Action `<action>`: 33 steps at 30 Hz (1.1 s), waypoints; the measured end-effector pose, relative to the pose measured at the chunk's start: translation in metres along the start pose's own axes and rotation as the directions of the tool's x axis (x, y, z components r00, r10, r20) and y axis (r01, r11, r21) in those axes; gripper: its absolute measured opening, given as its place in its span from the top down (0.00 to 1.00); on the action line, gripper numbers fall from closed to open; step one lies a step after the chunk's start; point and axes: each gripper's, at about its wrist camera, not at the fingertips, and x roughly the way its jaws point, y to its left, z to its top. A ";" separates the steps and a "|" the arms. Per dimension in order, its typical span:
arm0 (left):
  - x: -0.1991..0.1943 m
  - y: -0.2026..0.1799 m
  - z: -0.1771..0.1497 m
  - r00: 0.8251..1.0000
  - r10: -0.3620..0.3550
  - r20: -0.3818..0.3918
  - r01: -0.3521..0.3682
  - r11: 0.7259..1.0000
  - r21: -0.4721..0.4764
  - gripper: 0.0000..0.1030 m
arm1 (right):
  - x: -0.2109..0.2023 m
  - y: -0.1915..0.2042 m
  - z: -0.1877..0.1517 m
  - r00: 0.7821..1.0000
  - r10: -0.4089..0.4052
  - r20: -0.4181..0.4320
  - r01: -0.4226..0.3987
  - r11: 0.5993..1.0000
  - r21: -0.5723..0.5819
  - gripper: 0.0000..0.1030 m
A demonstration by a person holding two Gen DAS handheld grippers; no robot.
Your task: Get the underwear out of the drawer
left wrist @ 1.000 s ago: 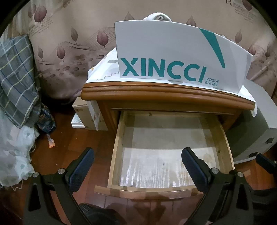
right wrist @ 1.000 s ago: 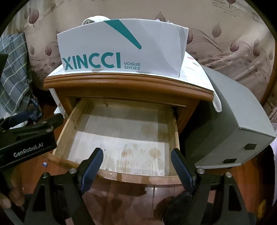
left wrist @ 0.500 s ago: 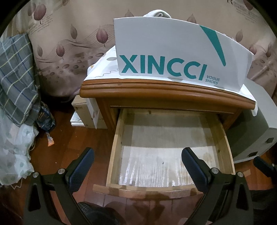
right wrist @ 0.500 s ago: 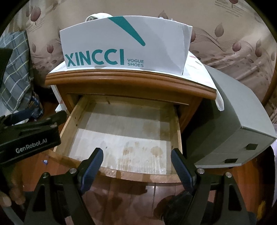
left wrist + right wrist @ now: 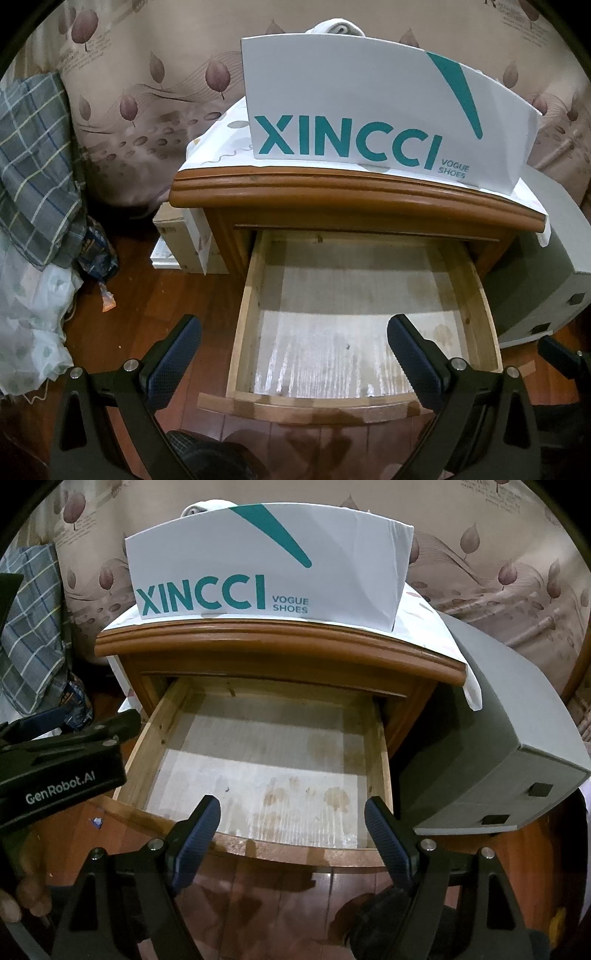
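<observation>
Wooden and pale inside, the drawer (image 5: 354, 325) stands pulled out of the nightstand (image 5: 354, 199), its stained bottom board bare; I see no underwear in it. Both left tongs (image 5: 294, 345) and right tongs (image 5: 291, 823) hover spread wide above its front edge, grasping nothing. A white XINCCI shoe box (image 5: 384, 110) sits on top.
</observation>
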 end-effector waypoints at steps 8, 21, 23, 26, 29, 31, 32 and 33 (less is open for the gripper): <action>0.003 -0.001 -0.002 1.000 0.005 -0.010 -0.005 1.000 -0.001 0.03 | 0.002 0.002 0.000 1.000 0.009 -0.003 -0.009 1.000 -0.003 0.20; 0.007 0.001 -0.001 1.000 -0.002 -0.023 0.002 1.000 -0.012 0.03 | 0.004 0.006 0.000 1.000 0.028 -0.012 -0.028 1.000 -0.012 0.20; 0.006 0.001 -0.002 1.000 -0.007 -0.019 0.007 1.000 -0.006 0.03 | 0.003 0.007 0.000 0.999 0.034 -0.007 -0.034 0.999 -0.019 0.20; 0.004 0.000 -0.004 1.000 -0.022 -0.006 0.022 1.000 0.004 0.03 | 0.003 0.010 -0.001 0.999 0.034 -0.008 -0.034 0.999 -0.028 0.20; 0.002 -0.002 -0.004 1.000 -0.020 0.005 0.020 1.000 0.013 0.03 | 0.005 0.009 -0.002 0.999 0.034 -0.015 -0.035 0.999 -0.025 0.20; 0.002 -0.002 -0.004 1.000 -0.018 0.002 0.018 1.000 0.012 0.03 | 0.005 0.009 -0.002 0.999 0.036 -0.018 -0.036 0.999 -0.024 0.20; 0.002 -0.003 -0.004 1.000 -0.019 0.000 0.019 1.000 0.012 0.03 | 0.005 0.009 -0.002 0.999 0.034 -0.018 -0.035 0.999 -0.024 0.20; 0.002 -0.003 -0.004 1.000 -0.018 -0.002 0.018 1.000 0.012 0.03 | 0.005 0.009 -0.002 0.999 0.034 -0.018 -0.035 0.999 -0.024 0.20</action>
